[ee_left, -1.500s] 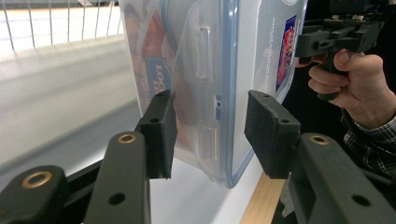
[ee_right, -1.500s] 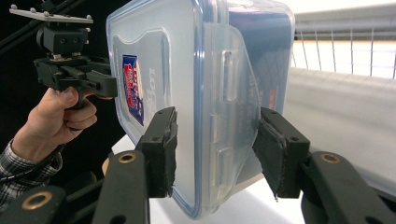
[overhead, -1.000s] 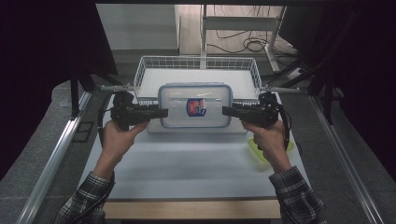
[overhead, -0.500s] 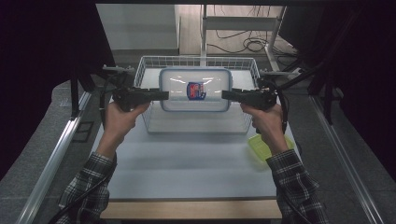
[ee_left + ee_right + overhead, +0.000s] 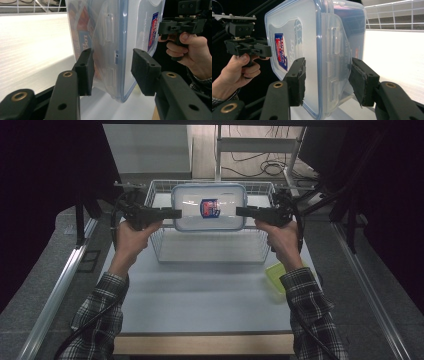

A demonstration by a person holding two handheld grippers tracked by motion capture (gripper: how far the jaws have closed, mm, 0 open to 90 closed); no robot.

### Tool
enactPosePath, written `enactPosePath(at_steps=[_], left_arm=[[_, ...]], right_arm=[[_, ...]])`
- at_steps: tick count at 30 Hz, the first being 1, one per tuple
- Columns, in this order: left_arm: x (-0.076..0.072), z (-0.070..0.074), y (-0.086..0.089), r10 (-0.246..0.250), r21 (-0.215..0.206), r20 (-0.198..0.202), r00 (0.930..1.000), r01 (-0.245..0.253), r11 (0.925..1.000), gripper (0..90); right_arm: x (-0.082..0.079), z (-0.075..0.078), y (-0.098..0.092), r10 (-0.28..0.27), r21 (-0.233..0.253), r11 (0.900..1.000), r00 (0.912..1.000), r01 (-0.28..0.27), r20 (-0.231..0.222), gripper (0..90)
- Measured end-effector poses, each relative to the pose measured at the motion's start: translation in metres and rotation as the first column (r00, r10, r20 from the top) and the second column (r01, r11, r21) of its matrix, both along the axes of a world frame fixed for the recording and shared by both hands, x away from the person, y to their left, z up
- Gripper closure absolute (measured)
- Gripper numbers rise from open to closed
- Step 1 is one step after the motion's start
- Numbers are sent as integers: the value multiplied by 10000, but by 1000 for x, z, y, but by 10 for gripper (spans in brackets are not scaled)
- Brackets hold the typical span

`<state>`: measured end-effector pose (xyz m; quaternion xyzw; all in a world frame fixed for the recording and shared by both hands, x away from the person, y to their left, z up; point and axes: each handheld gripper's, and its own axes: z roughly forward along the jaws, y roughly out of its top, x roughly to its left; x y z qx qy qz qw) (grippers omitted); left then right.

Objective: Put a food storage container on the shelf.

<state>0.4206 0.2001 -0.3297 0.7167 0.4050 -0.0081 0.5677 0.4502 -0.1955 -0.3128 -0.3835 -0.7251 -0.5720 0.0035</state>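
Lifted farther forward, the lidded container [image 5: 209,213] now hangs over the wire basket [image 5: 210,251], clamped endwise by the left gripper [image 5: 172,213] and right gripper [image 5: 243,211].

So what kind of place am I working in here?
Probably a lab or data-collection rig, not a kitchen: dark curtains flank a plain white table, loose cables lie on the floor behind, and metal rails run alongside.

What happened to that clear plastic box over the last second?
The clear plastic lidded box with the blue seal, held at its ends by the left hand-held gripper and the right hand-held gripper, was carried away from the person, from the white table's near side to above the white wire basket. The basket and the yellow-green container stayed put.
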Motion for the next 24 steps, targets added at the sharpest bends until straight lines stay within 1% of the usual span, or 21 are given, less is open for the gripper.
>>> enactPosePath(at_steps=[1, 4, 9, 10, 12, 17, 19, 24], left_arm=[[1, 0, 0, 36, 57, -4, 10000, -36, 10000, 537], [3, 0, -1, 119, 21, 31, 9999, -119, 9999, 535], [4, 2, -3, 192, 198, 27, 9998, -193, 9996, 533], [4, 3, -3, 225, 251, 47, 9997, -226, 9994, 530], [4, 3, -5, 292, 399, 111, 9995, -296, 9988, 521], [4, 4, -6, 371, 415, 131, 9992, -376, 9984, 513], [5, 3, -6, 369, 375, 130, 9992, -374, 9986, 513], [6, 3, -6, 395, 312, 146, 9991, -400, 9987, 511]], right_arm=[[1, 0, 0, -29, -39, 10000, 10000, 29, -27, 490], [5, -2, 1, -102, -6, 9999, 9999, 102, -91, 487], [7, -1, 2, -317, -94, 9995, 9994, 316, -117, 482], [7, -1, 2, -391, -141, 9991, 9992, 391, -41, 481], [6, 0, 2, -456, -199, 9988, 9989, 454, -105, 481], [5, 1, 3, -577, -296, 9979, 9983, 574, -87, 483], [5, 1, 3, -613, -266, 9978, 9980, 609, -152, 485], [7, 1, 3, -625, -264, 9977, 9980, 622, -110, 481]])
